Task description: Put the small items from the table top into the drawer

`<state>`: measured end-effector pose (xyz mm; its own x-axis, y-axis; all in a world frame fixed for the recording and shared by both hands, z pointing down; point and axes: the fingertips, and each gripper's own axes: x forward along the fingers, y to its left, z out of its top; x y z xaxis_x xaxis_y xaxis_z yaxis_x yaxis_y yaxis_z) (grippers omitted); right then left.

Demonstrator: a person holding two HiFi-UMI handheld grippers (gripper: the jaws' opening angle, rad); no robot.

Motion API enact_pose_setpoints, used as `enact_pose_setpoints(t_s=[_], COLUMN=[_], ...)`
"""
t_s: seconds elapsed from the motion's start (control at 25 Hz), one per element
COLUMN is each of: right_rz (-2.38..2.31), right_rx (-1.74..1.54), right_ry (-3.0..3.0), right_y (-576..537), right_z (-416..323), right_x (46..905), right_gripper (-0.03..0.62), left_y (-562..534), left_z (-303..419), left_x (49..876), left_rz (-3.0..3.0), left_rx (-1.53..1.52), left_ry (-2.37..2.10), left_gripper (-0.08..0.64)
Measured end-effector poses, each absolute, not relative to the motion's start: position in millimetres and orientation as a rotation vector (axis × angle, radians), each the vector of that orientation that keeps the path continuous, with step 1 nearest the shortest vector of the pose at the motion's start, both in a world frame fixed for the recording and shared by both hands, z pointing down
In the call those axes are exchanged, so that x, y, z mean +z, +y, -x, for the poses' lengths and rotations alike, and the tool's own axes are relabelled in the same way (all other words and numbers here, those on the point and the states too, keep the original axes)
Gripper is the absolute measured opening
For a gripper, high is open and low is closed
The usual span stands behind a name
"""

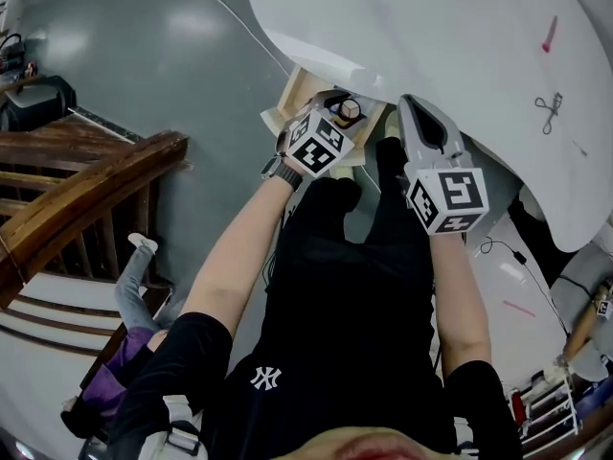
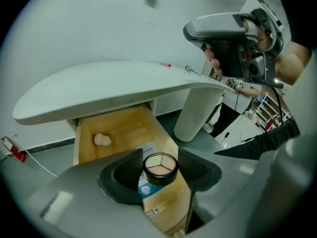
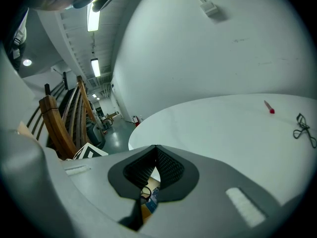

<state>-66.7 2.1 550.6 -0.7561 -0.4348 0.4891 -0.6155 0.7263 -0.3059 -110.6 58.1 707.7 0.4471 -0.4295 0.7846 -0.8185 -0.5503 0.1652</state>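
Note:
My left gripper (image 2: 160, 168) is shut on a round black compact (image 2: 160, 165) with three powder shades, held above the open wooden drawer (image 2: 89, 128). A pink sponge (image 2: 102, 140) lies at the drawer's back, and a blue and white packet (image 2: 146, 186) lies nearer the front. In the head view the compact (image 1: 350, 110) sits over the drawer (image 1: 299, 86) under the white table (image 1: 431, 27). My right gripper (image 3: 154, 152) is shut on nothing and hangs over the table's near edge. A small red item (image 3: 269, 107) and a metal lash curler (image 3: 303, 128) lie on the table top.
The table's white pedestal (image 2: 198, 110) stands right of the drawer. A wooden stair railing (image 1: 86, 190) runs along the left. A wire rack (image 1: 551, 405) stands at the lower right, with a cable (image 1: 508, 249) on the floor nearby.

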Motion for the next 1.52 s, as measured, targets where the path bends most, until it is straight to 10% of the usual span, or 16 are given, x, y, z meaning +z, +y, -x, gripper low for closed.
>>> enact_pose_setpoints(t_s=[1.52], right_rz=[-0.957], right_rx=[0.565], right_ry=[-2.528], right_y=[4.5], right_z=[-10.0], right_x=[447.6], right_gripper=[0.025], left_y=[32.6], left_z=[41.5], left_x=[495.6], left_rz=[-2.293], left_rx=[0.618], left_ry=[-1.144], left_gripper=[0.073])
